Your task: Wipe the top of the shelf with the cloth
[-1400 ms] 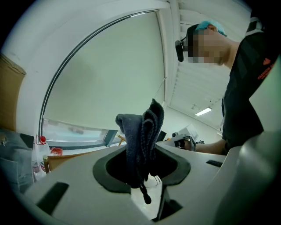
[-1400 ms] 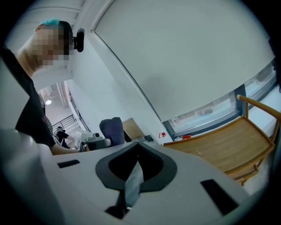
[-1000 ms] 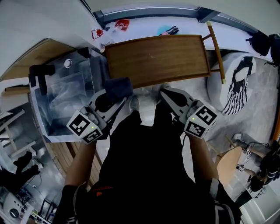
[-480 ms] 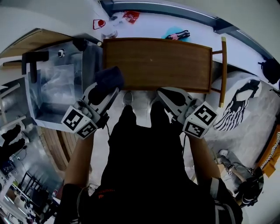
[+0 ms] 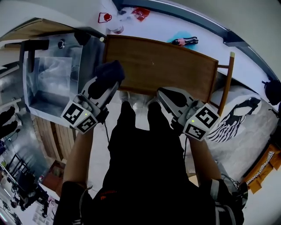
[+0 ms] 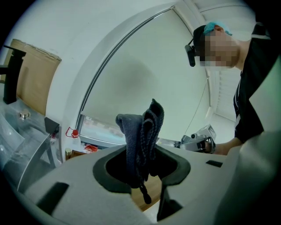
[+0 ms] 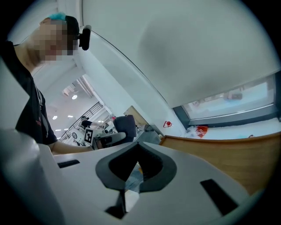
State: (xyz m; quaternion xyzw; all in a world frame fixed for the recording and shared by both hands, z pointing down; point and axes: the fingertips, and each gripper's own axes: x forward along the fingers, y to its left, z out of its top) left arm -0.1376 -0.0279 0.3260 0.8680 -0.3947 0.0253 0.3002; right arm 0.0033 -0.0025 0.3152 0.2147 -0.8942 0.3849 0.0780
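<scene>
Right, the left tongs (image 5: 106,83) are pinching a dark grey cloth (image 5: 109,71), bunched and standing up out of the grip. It hangs over the near left corner of the wooden shelf top (image 5: 167,66); whether it touches the wood I cannot tell. The right tongs (image 5: 166,96) are pressed together with nothing in them, parked just off the shelf's near edge. Wiping has not visibly begun, I'd say. To do it well, tip the cloth down flat onto the wood, press lightly, and sweep in long overlapping passes from left to right, working into the raised rim and the corners. The top looks bare, smooth and warm brown, so nothing needs moving first. Around it sit a clear plastic bin (image 5: 52,74) just to the left and a white sill behind, carrying a dark bottle (image 5: 185,41) and a red packet (image 5: 141,13), with pale floor below.
</scene>
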